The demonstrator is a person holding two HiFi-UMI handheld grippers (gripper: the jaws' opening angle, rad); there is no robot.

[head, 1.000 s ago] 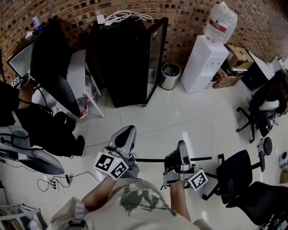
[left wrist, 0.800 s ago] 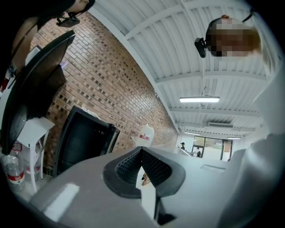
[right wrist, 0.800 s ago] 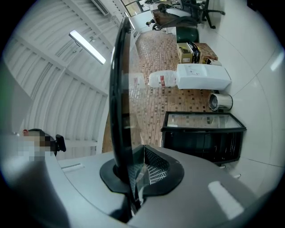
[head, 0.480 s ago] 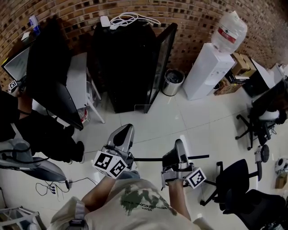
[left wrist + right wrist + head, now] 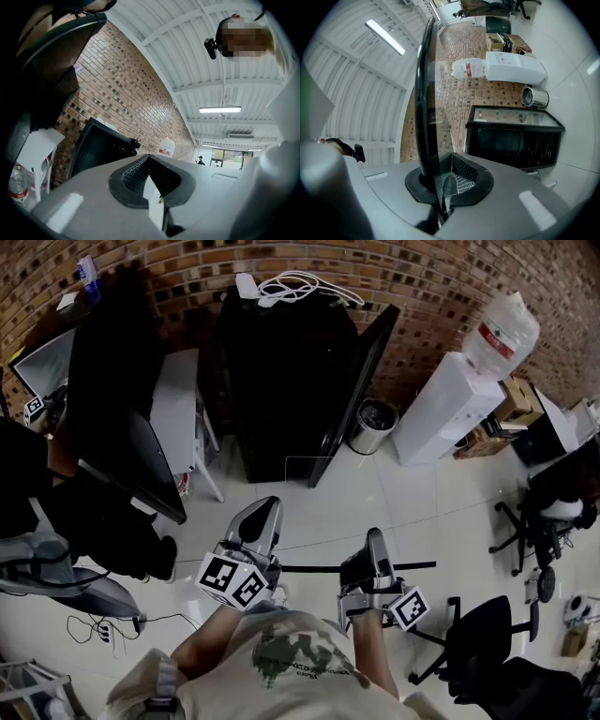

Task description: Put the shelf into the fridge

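The left hand-held gripper (image 5: 264, 510) and the right hand-held gripper (image 5: 375, 538) face the black fridge (image 5: 281, 381), which stands well apart at upper centre with its door (image 5: 361, 381) open. Each is clamped narrowly on the glass shelf (image 5: 314, 571), which spans between them at lower centre. Carrying seems the step in hand; the next move calls for closing in and feeding the shelf in level past the door.

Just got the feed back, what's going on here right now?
A person is holding a glass shelf out in front of them with both tools. The right claw is shut on the shelf's black-rimmed edge, and the left claw looks shut on its clear glass. The black fridge stands ahead against the brick wall with its door open. The shelf is not yet inside.
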